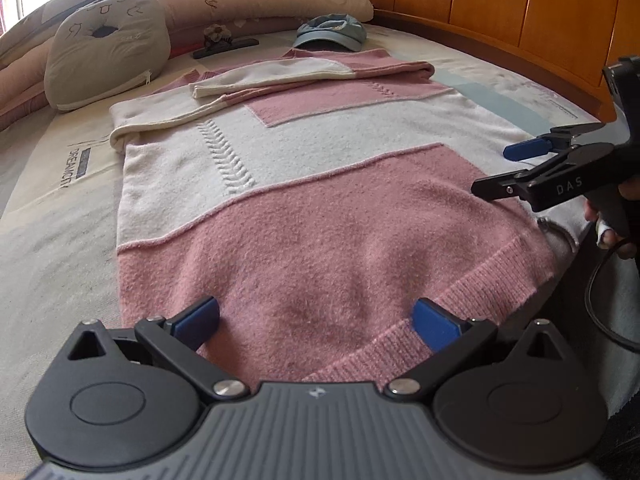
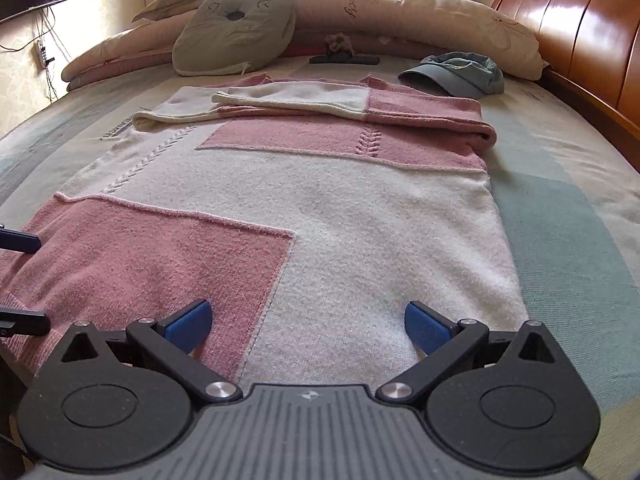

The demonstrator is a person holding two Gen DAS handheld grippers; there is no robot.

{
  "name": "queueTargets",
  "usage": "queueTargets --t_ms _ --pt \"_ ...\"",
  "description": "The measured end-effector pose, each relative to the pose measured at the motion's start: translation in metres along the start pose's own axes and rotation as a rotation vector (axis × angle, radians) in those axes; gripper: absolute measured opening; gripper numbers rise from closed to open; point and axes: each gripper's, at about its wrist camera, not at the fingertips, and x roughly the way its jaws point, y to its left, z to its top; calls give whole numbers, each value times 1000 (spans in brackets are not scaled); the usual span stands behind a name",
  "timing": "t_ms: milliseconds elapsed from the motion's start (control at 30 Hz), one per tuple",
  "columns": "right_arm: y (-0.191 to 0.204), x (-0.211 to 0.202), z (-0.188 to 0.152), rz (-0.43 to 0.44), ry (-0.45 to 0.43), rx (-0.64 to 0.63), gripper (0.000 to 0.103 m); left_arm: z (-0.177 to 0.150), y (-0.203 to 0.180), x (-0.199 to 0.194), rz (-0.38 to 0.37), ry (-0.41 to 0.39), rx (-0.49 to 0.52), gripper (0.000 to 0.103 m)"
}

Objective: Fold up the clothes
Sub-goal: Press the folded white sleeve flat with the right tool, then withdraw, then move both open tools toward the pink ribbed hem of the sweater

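Observation:
A pink and white knit sweater (image 1: pixel 320 184) (image 2: pixel 320 208) lies flat on the bed, both sleeves folded across its chest at the far end. My left gripper (image 1: pixel 316 324) is open over the pink ribbed hem at the near left corner, nothing between its blue pads. My right gripper (image 2: pixel 308 328) is open over the hem where pink meets white. In the left wrist view the right gripper (image 1: pixel 496 168) shows from the side at the sweater's right edge, jaws apart, a hand (image 1: pixel 608 228) behind it. The left gripper's fingertips (image 2: pixel 20 240) poke in at the left edge of the right wrist view.
A blue cap (image 1: pixel 332 32) (image 2: pixel 456 74) lies beyond the sweater's collar, beside a dark hair clip (image 1: pixel 224 42) (image 2: pixel 344 56). A grey cushion (image 1: pixel 108 52) (image 2: pixel 236 36) and rolled quilts (image 2: pixel 400 16) line the far side. A wooden headboard (image 1: pixel 500 8) (image 2: pixel 580 40) runs along the right.

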Motion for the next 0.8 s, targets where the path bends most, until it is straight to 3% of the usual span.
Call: queueTargets --t_ms 133,333,467,600,800 --pt "3 1 1 -20 1 7 103 14 -2 1 -13 5 -25 102" --pt "3 -1 -4 -26 -19 20 103 59 -26 18 -7 -47 82 102" --pt "2 -2 -5 -22 -27 18 103 74 -42 41 -49 -32 88 102" --pt "1 -4 -7 -12 -32 18 103 60 -50 55 -50 7 72 102" --pt "2 -5 -8 -17 -43 24 103 37 -42 34 -36 0 45 102"
